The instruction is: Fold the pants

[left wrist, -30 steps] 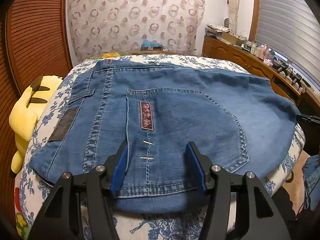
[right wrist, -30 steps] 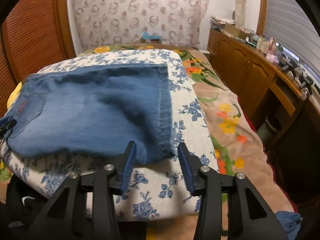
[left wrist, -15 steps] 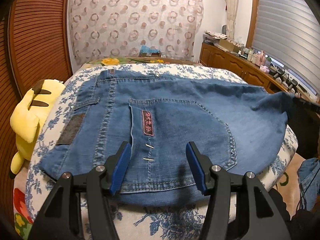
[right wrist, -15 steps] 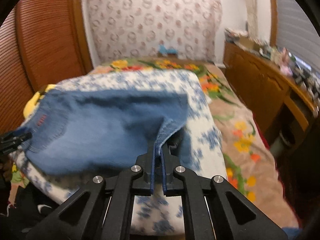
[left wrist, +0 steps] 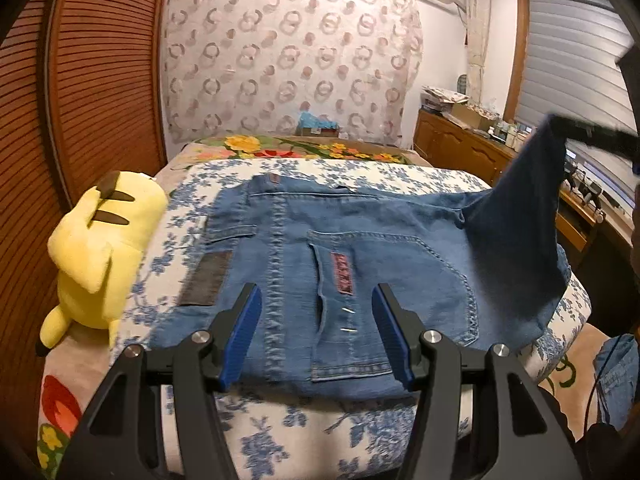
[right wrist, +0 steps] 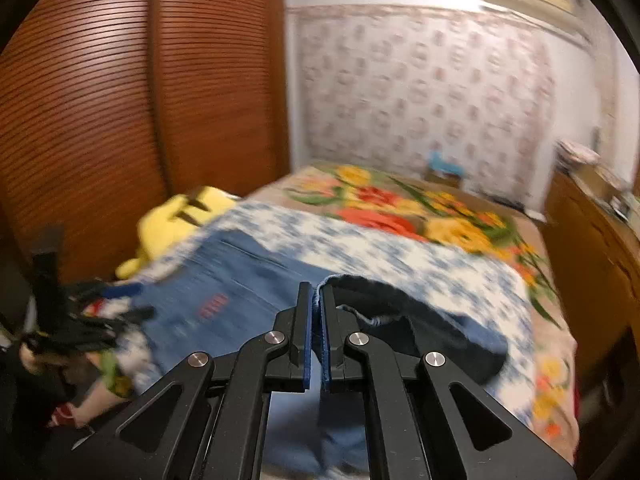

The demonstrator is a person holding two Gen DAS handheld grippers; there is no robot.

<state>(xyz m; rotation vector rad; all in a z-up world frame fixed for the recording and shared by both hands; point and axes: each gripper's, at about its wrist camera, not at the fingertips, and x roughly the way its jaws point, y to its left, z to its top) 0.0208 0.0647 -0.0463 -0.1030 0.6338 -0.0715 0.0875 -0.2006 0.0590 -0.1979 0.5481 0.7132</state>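
Above floral bedding, right tool [right wrist: 316, 312] clamps denim pants [left wrist: 360, 264] (left tool [left wrist: 316, 332] apart)

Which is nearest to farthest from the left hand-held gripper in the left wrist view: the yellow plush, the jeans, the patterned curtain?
From the left hand-held gripper:
1. jeans, directly beneath the open fingers, flat on the bed.
2. yellow plush, off to the left at the bed's edge.
3. patterned curtain, on the far wall.

Both views are being lit warmly and evenly by indoor light. Straight lines are being bowed by fisheye distortion, and corners are being vignetted black. The right wrist view is being smeared by motion blur across the bed [right wrist: 400, 256]; the left is being kept mostly sharp.
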